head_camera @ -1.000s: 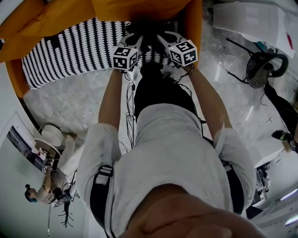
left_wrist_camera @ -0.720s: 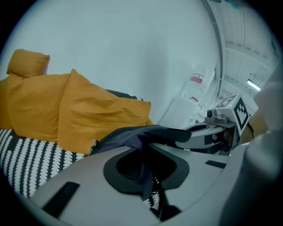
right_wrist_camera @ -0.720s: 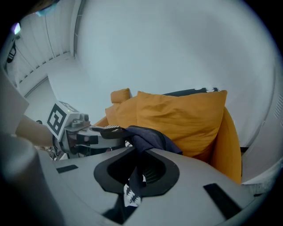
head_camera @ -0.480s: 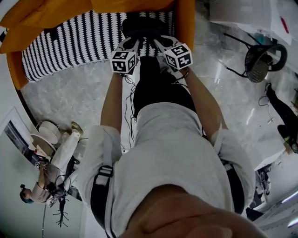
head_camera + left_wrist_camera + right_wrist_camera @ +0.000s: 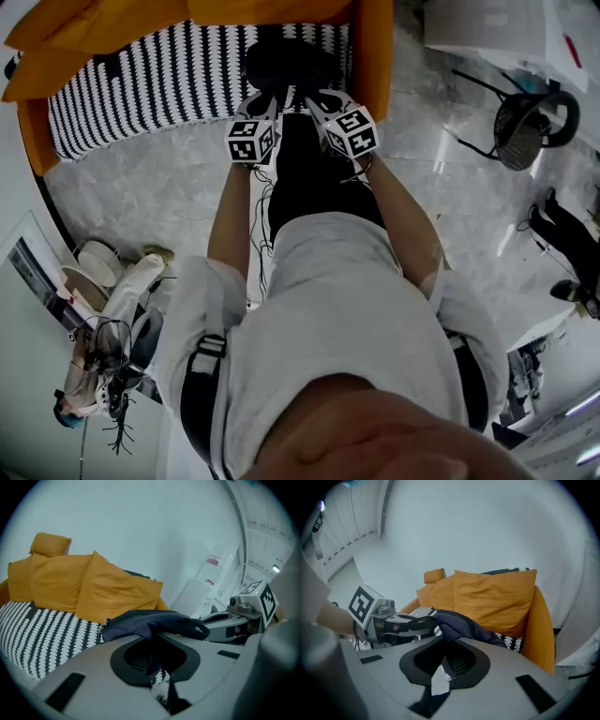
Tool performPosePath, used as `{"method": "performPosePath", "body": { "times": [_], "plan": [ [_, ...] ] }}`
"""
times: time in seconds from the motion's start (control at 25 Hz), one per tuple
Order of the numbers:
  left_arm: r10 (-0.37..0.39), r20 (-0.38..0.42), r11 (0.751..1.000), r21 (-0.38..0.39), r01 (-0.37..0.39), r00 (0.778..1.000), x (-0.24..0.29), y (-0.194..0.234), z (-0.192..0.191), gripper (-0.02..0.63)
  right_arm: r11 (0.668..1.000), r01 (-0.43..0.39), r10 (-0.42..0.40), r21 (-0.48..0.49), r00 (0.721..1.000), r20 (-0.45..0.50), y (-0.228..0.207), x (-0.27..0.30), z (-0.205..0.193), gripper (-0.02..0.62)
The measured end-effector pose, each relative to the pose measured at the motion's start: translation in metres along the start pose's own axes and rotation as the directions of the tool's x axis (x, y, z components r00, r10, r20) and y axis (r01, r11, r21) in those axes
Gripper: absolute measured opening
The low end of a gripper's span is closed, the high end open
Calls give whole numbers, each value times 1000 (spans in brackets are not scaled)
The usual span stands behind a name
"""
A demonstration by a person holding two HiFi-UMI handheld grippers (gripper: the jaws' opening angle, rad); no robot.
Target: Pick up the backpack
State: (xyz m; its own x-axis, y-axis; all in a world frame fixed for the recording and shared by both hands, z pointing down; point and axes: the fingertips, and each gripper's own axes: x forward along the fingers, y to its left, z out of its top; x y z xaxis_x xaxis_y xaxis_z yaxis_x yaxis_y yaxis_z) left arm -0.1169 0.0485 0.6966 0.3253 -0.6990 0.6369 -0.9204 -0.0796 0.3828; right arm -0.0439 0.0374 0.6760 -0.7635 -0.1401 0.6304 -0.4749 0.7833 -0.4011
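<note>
1. While both claws point down and ahead side by side, the backpack (image 5: 284,64) sits right at their tips, a dark bundle strung from one claw to the other.
2. Left claw (image 5: 150,657): jaws nearly together and pinching a fold of dark backpack fabric. They have just been closing a touch tighter, with the cloth running down between them.
3. Right claw (image 5: 447,660): jaws drawn close too, clamped on another fold of the same bag, and a pale scrap shows low in the gap.
4. Here's the key relation: the bag's long axis runs crosswise, from claw to claw, so neither hand is nearer. Each one owns an end, and the body of the bag hangs just beyond the tips.
5. Past the claws and below the bag lies the sofa (image 5: 141,86) with its black-and-white seat, and orange cushions (image 5: 110,590) stand farther back. An orange armrest (image 5: 373,52) is just off the right claw's outer side.
6. As a container, the backpack looks slumped and soft, a zip line showing along one edge. What is inside, if anything, I can't tell.
7. My read is that any lift must come straight up with both claws level, or the slack middle will sag and drag on the seat.
</note>
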Motion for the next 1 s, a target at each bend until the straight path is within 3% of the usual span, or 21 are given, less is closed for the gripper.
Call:
{"method": "performPosePath", "body": {
  "times": [0.2,0.48,0.88,1.0],
  "plan": [
    [33,20,999,38,-34,999,0,-5,16,32,1000,15,-16,27,1000,22,-3,-8,11,58],
    [41,5,999,15,-41,999,-7,-13,29,28,994,47,-51,94,998,42,-5,-15,21,57],
    [34,13,998,-53,-34,999,-20,-30,55,26,989,74,-90,128,988,127,-4,-37,53,57],
    [20,49,990,-139,-13,999,-27,-38,64,25,989,92,-109,119,982,154,0,-47,62,55]
  ]
}}
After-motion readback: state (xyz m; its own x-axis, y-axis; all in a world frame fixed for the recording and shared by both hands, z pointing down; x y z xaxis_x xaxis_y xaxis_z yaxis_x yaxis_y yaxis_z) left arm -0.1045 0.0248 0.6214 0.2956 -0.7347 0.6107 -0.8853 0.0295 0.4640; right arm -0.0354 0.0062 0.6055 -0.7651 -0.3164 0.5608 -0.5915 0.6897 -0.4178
